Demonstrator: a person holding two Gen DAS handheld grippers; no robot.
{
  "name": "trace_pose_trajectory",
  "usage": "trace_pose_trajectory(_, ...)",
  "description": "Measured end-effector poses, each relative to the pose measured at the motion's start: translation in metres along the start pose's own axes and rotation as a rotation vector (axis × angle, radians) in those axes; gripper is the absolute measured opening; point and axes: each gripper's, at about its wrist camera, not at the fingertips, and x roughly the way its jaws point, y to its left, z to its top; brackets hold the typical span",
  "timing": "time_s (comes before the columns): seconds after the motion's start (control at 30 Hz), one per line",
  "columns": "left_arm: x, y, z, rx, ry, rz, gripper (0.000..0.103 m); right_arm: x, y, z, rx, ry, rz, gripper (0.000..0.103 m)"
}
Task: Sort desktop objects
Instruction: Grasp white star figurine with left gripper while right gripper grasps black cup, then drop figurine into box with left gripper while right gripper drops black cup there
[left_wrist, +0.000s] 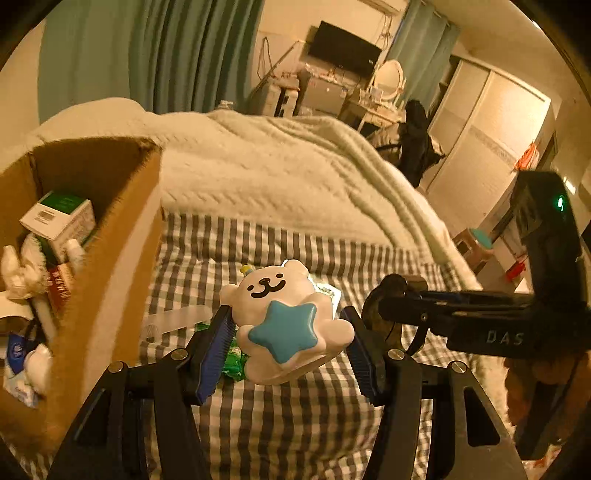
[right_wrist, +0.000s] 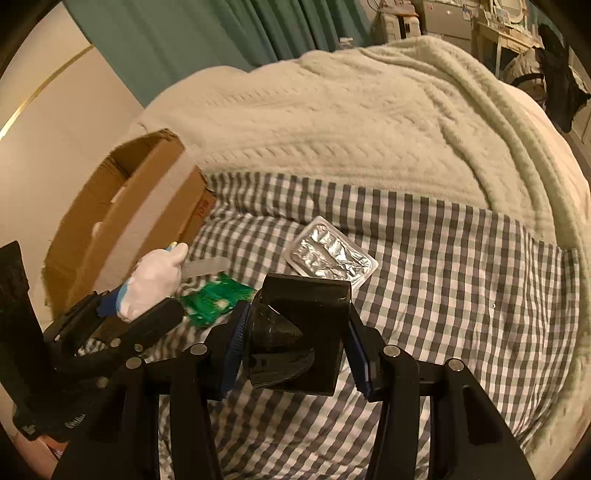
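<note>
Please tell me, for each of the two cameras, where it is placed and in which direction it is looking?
Left wrist: sits behind the left gripper, looking along it over the bear toy to the cardboard box.
Right wrist: sits behind the right gripper, looking down at the black roll it holds.
Shared: checked sheet, box, bear, blanket.

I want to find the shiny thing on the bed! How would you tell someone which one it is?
Look at the checked sheet in front of the white blanket. To the right of the cardboard box, just past the black roll in the right gripper, lies a flat foil pack. It alone is crinkly silver; the packet beside it is green.
</note>
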Motion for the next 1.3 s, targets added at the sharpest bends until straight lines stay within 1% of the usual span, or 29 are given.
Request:
trace_pose_trajectory(0.17, -0.038, 0.005, 0.01, -0.021, -0.054, 0.011, 0.06, -0.02, 0.013, -0.007, -0.005, -0.035, 0.008, 0.048)
trace_pose_trajectory(0.27, -0.057, 0.008, 0.017, -0.017, -0.091, 0.039, 0.06, -0.034, 0.024, -0.008, -0.014, -0.06, 0.016, 0.048)
trace_pose_trajectory(0.43, -0.084, 0.023, 0.023, -0.043, -0.128, 0.075, 0.06, -0.053, 0.047, -0.007, -0.042, -0.108, 0.031, 0.048)
trace_pose_trajectory(0.67, -0.117, 0.054, 0.023, -0.076, -0.169, 0.132, 0.06, -0.072, 0.091, -0.002, -0.084, -0.158, 0.086, 0.048)
trace_pose_trajectory(0.8, -0.128, 0.078, 0.023, -0.104, -0.187, 0.167, 0.06, -0.079, 0.126, 0.006, -0.126, -0.197, 0.137, 0.048)
trace_pose_trajectory(0.93, -0.132, 0.108, 0.022, -0.152, -0.189, 0.214, 0.06, -0.076, 0.158, 0.017, -0.167, -0.22, 0.182, 0.048)
trace_pose_trajectory(1.03, -0.13, 0.13, 0.022, -0.178, -0.183, 0.25, 0.06, -0.067, 0.178, 0.028, -0.191, -0.229, 0.216, 0.048)
trace_pose_trajectory(1.1, -0.126, 0.146, 0.023, -0.195, -0.175, 0.283, 0.06, -0.056, 0.19, 0.035, -0.207, -0.225, 0.232, 0.048)
trace_pose_trajectory(1.3, -0.108, 0.178, 0.024, -0.251, -0.154, 0.335, 0.06, -0.019, 0.217, 0.057, -0.241, -0.183, 0.269, 0.048)
